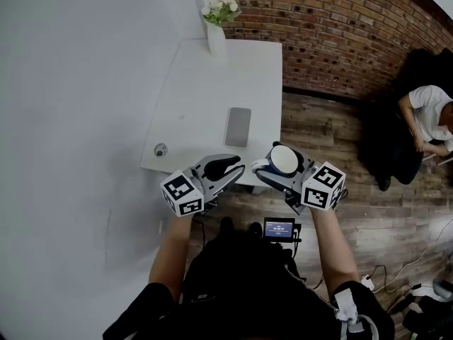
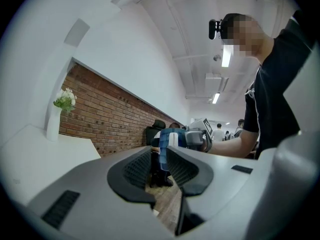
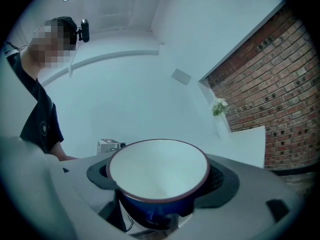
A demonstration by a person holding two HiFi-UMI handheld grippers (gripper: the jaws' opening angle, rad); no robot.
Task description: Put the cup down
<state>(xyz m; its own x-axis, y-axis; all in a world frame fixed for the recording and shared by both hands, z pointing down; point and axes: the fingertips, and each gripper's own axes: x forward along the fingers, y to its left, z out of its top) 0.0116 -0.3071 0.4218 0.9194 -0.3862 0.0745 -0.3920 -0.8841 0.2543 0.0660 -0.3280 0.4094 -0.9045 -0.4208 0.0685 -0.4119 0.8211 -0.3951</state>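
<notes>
Cup (image 1: 284,159) update: it's pinched in the right gripper (image 1: 277,165), not on anything. In the right gripper view the cup (image 3: 157,171) sits upright between the two dark pads, which are spread wide and press on its blue sides. It's white inside, with a thin dark reddish rim and nothing in it that I can see.

From the head view the cup hangs just off the near right corner of the white table (image 1: 212,83), more over the wooden floor (image 1: 333,190) than over the tabletop. The right gripper's marker cube (image 1: 323,185) is on the near side, toward the person.

The left gripper (image 1: 233,170) is just beside it, at the table's near edge and pointing toward the right one. In its own view the left gripper (image 2: 159,166) has its jaws only a narrow slit apart with nothing between them. Through that slit you can see the blue of the cup (image 2: 164,146) across the way.

On the table there's a flat grey phone-looking slab (image 1: 238,127) lying near the right edge, and a small round thing (image 1: 161,149) near the left front corner. A white vase (image 1: 216,37) with pale flowers (image 1: 221,6) stands at the far end. A brick wall (image 1: 340,27) runs behind, and a seated person (image 1: 425,112) is well off to the right.
</notes>
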